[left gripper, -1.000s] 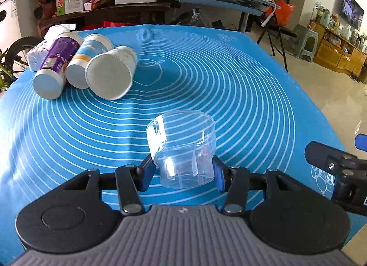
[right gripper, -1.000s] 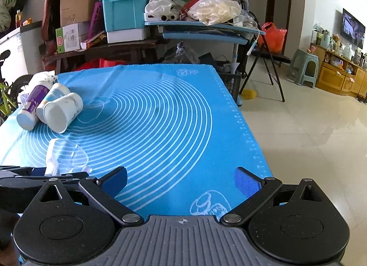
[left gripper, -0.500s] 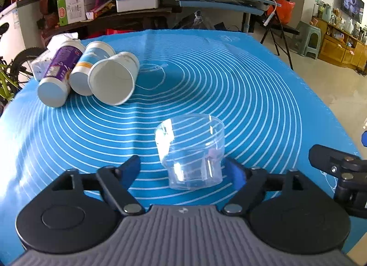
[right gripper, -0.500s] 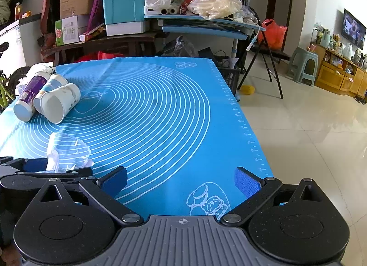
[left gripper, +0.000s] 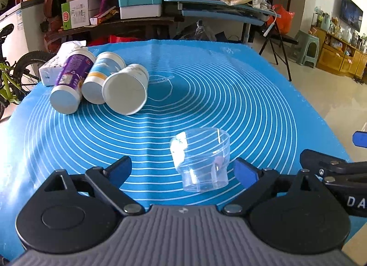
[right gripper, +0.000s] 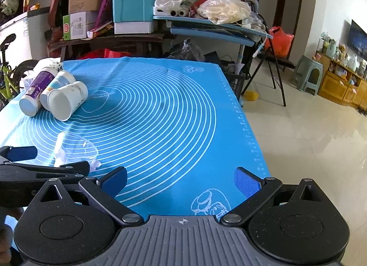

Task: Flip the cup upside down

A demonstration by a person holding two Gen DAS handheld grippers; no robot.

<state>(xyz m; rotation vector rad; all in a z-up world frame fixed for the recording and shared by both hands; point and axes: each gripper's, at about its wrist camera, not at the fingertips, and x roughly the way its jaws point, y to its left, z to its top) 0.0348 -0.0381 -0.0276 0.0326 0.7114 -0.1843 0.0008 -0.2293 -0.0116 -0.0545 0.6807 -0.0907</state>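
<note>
My left tongs (left gripper: 182,168) are spread wide now, pinching nothing. A second ago their pads were pressed on the clear cup (left gripper: 200,159) from both sides; half a second ago they had begun to part; now both pads stand clear of it, and the cup sits nearer the right pad than the left. The cup stands alone on the blue mat (left gripper: 206,87), wide mouth up, narrow base down. So it is released upright. My judgement: the flip is not done, and this looks like a let-go to re-grip, or a hand-over to the other side.

My right tongs (right gripper: 181,180) are also spread, empty, hovering over bare mat near the counter's right edge, as in the earlier frames.

Views compared:
- Left wrist view: shows the cup whole, rim and base, plus the gaps between it and both pads.
- Right wrist view: the cup (right gripper: 75,149) shows only in part, its base hidden behind my left tongs' arm; it confirms the cup lies well to the left of the right tongs.

Further out: three paper cups (left gripper: 125,88) lie on their sides at the mat's far left, untouched.
</note>
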